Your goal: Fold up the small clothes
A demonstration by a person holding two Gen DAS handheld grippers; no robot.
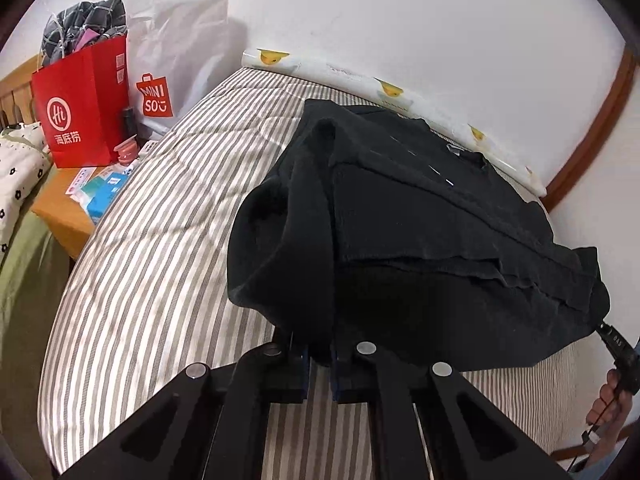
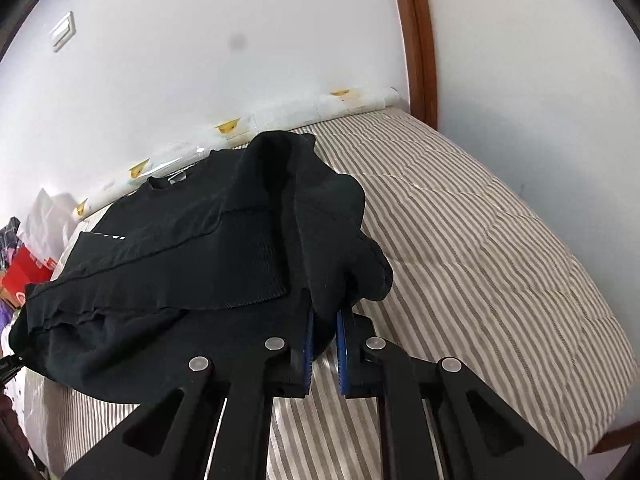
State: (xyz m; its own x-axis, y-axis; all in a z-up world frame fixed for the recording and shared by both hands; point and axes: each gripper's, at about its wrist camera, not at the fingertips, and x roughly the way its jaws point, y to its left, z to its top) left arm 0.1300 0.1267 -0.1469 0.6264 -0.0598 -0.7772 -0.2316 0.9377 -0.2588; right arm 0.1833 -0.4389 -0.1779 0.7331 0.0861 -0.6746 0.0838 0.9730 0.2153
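A: Where's the black sweatshirt (image 1: 420, 216)?

B: On the striped bed (image 1: 160, 240), near the wall (image 1: 400, 20), its near hem lifted off the bedding.

A: And the tools?

B: Left tool (image 1: 320, 356) is clamped on the hem's left corner; right tool (image 2: 323, 332) is clamped on the right corner. Red paper bag (image 1: 80, 104) stands beyond the bed's far-left edge.

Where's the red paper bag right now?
In the left wrist view, the red paper bag stands far left on the wooden bedside table, beside the white Miniso bag.
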